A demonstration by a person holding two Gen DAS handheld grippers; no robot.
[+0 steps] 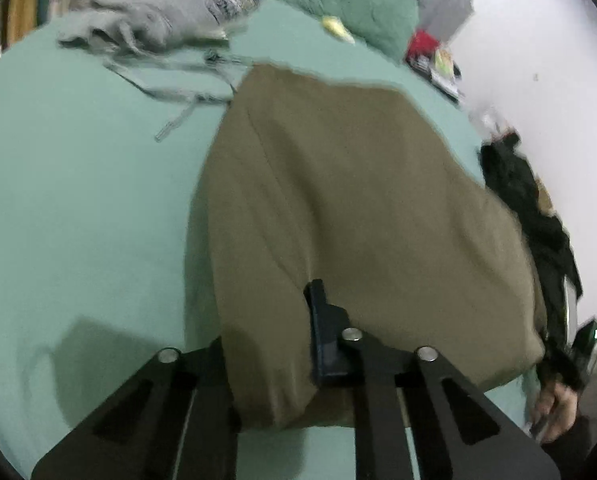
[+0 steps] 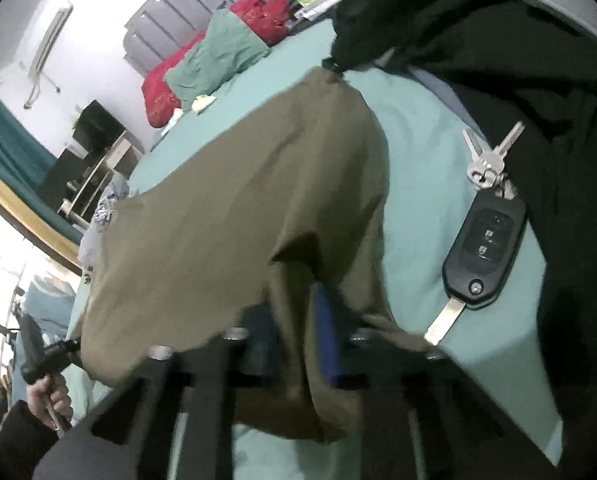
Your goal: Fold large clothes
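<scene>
An olive-brown garment (image 1: pixel 358 208) lies spread over the teal bed sheet (image 1: pixel 78 184). In the left wrist view my left gripper (image 1: pixel 298 300) is shut on the garment's near edge. One dark finger (image 1: pixel 322 320) shows on top, and the cloth hides the other. In the right wrist view the same garment (image 2: pixel 226 208) hangs in a fold through my right gripper (image 2: pixel 294 316), which is shut on it. A blue pad (image 2: pixel 326 332) presses against the cloth. Both views are motion-blurred.
A car key with house keys (image 2: pixel 482 240) lies on the sheet right of the garment, beside a black garment (image 2: pixel 538 80). A grey garment (image 1: pixel 138 20), a green pillow (image 1: pixel 358 12) and a red pillow (image 2: pixel 162 88) sit at the head of the bed.
</scene>
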